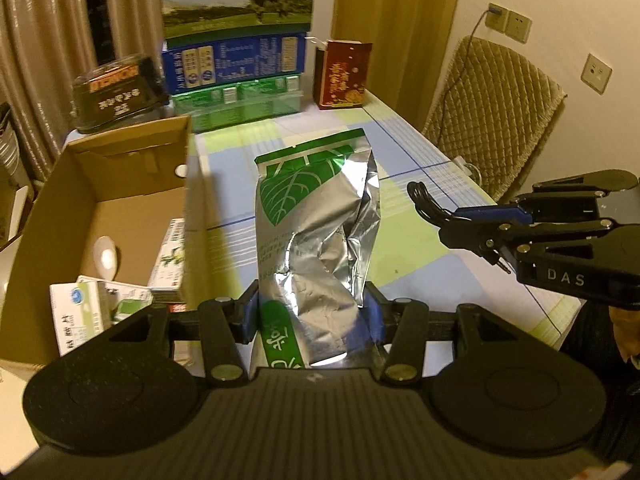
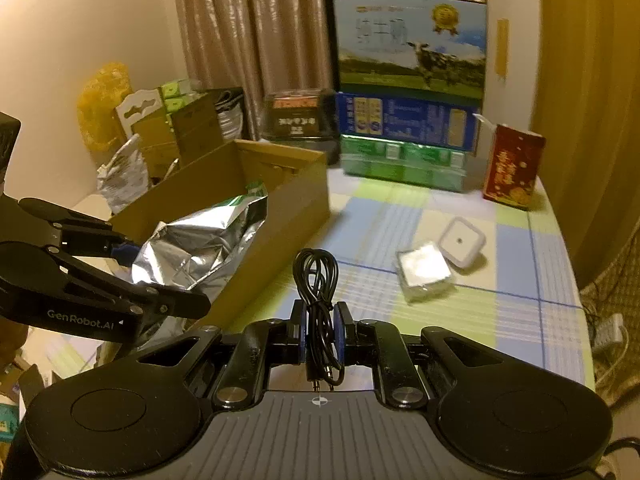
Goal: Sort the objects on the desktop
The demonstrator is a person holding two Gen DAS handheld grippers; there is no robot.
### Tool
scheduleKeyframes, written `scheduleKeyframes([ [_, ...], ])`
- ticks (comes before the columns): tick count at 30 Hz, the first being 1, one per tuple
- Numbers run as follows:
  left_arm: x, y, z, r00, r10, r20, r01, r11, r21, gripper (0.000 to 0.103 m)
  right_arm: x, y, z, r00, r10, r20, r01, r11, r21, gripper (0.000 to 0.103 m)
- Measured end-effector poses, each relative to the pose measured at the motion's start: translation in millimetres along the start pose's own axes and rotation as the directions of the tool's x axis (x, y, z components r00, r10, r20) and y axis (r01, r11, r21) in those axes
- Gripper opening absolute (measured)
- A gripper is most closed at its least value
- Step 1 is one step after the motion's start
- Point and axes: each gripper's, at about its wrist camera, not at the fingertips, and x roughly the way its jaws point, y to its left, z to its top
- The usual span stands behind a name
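My left gripper (image 1: pixel 312 312) is shut on a crumpled silver and green foil bag (image 1: pixel 316 232) and holds it above the table, just right of the open cardboard box (image 1: pixel 120 184). The bag also shows in the right wrist view (image 2: pixel 200 248), beside the box (image 2: pixel 280 208). My right gripper (image 2: pixel 320 328) is shut on a coiled black audio cable (image 2: pixel 316 280); it shows at the right of the left wrist view (image 1: pixel 452 220) with the cable (image 1: pixel 424 196). A white square puck (image 2: pixel 462 242) and a foil-wrapped white packet (image 2: pixel 424 272) lie on the checked tablecloth.
The box holds medicine cartons (image 1: pixel 168 260) and a white oval object (image 1: pixel 106 258). Stacked milk cartons (image 2: pixel 408 92), a red box (image 2: pixel 512 168) and a dark plastic tub (image 2: pixel 296 116) stand at the table's back. A padded chair (image 1: pixel 492 120) stands at the right edge.
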Motion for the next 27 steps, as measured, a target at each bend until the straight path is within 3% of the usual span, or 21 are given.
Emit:
scheduleKeyframes([
  [19,-37.3,59.4,-22.4,0.998,0.053,0.019,-0.052,0.996,-0.078,0.045,26.5,62.0,25.2,0.998,0.066,-0.006,-0.066,0.994,-0.087,0.010],
  [27,-55.8,97.5,-31.8,0.994,0.108,0.009,-0.106,0.989,-0.107,0.045,42.3,91.0,37.5,0.994,0.105,-0.004,-0.105,0.989,-0.107,0.010],
])
